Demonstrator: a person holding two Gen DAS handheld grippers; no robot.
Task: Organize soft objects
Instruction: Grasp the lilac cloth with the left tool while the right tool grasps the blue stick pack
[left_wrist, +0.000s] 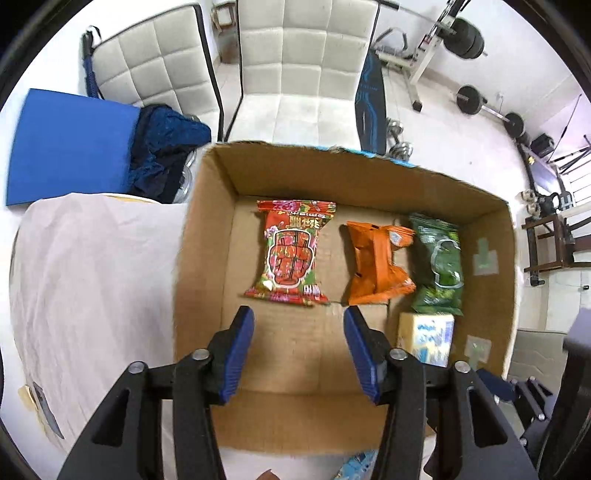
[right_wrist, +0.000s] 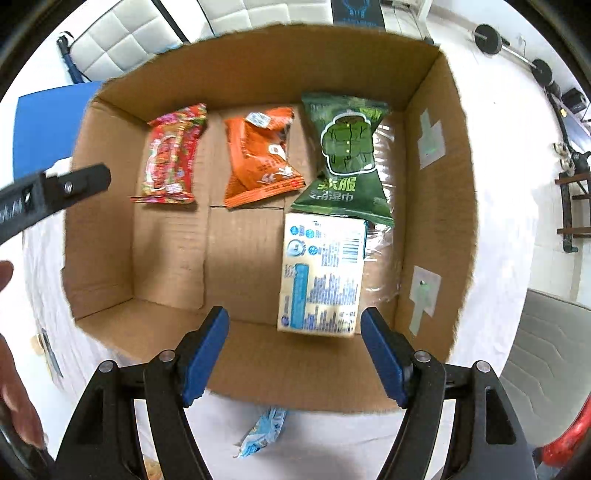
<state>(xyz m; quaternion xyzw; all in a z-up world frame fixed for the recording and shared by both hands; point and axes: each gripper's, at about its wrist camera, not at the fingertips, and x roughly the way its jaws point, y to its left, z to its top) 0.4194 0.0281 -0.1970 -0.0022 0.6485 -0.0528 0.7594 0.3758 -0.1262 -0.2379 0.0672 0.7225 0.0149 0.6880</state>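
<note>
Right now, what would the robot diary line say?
left tool: open, empty | right tool: open, empty | box: red, orange, green packet, tissue pack | blue packet: outside

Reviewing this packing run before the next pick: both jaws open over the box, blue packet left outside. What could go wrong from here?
1. The light blue packet lies on the white cloth right against the cardboard box's near wall; jaws coming down for it may hit the rim.
2. The orange packet is crumpled and partly raised, so anything stacked on it could slide.
3. The left gripper and right gripper both hover over the box and may collide.
</note>
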